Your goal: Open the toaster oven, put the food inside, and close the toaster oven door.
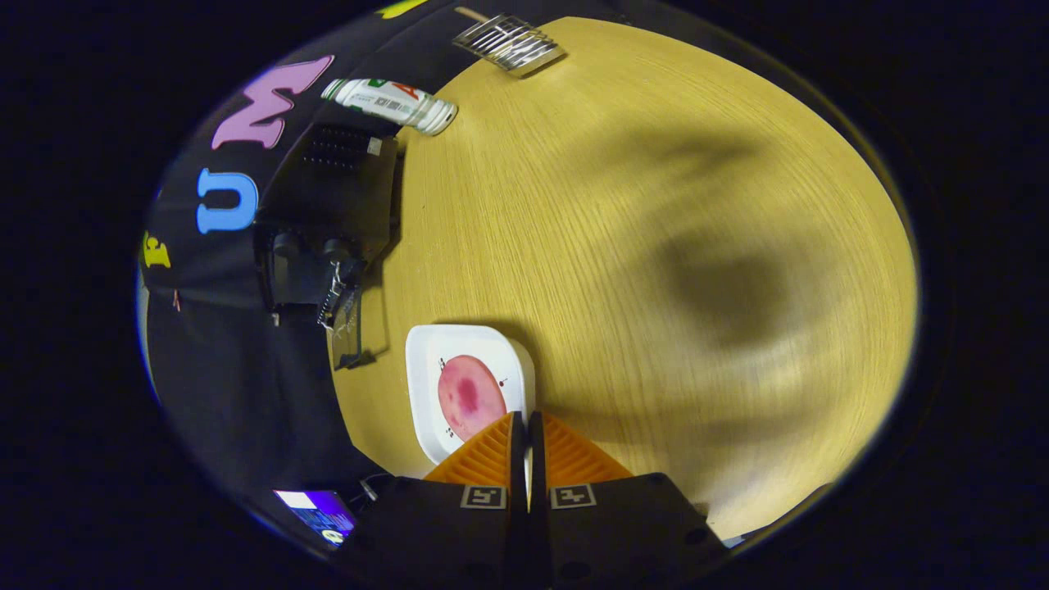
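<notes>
A white square plate (426,360) carries a round pink slice of food (469,397) on the wooden table (623,246). My gripper (524,416) is shut on the plate's near rim, which shows as a white strip in the narrow gap between the fingers. The food lies just ahead of the fingertips. Beyond the plate stands the black toaster oven (332,192) against the booth wall, two knobs on its front. Its glass door (348,324) appears swung open, sticking out over the table toward the plate.
A white bottle (393,103) with a green and red label lies on the table past the oven. A metal wire rack (510,43) rests at the table's far end. A lit screen (315,508) sits near my fingers' base.
</notes>
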Demonstrator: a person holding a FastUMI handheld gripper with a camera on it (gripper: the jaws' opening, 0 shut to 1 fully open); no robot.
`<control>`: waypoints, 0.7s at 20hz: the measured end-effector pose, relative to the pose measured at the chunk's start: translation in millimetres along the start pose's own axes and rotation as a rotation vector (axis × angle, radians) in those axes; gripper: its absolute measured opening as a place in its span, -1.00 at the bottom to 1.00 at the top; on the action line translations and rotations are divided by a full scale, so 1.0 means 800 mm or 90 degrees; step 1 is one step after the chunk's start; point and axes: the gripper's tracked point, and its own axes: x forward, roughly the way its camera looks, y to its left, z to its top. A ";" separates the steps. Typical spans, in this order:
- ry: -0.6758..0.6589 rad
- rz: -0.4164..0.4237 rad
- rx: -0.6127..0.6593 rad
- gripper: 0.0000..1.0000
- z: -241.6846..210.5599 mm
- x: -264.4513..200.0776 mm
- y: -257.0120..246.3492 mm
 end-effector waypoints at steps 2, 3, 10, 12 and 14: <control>-0.030 0.015 0.032 -0.90 -0.003 -0.008 0.009; -0.045 0.015 0.042 -0.90 -0.006 -0.013 0.015; -0.129 0.041 0.144 -0.90 -0.049 -0.023 0.097; -0.151 0.053 0.180 -0.90 -0.063 -0.012 0.126; -0.171 0.056 0.210 -0.90 -0.075 0.004 0.152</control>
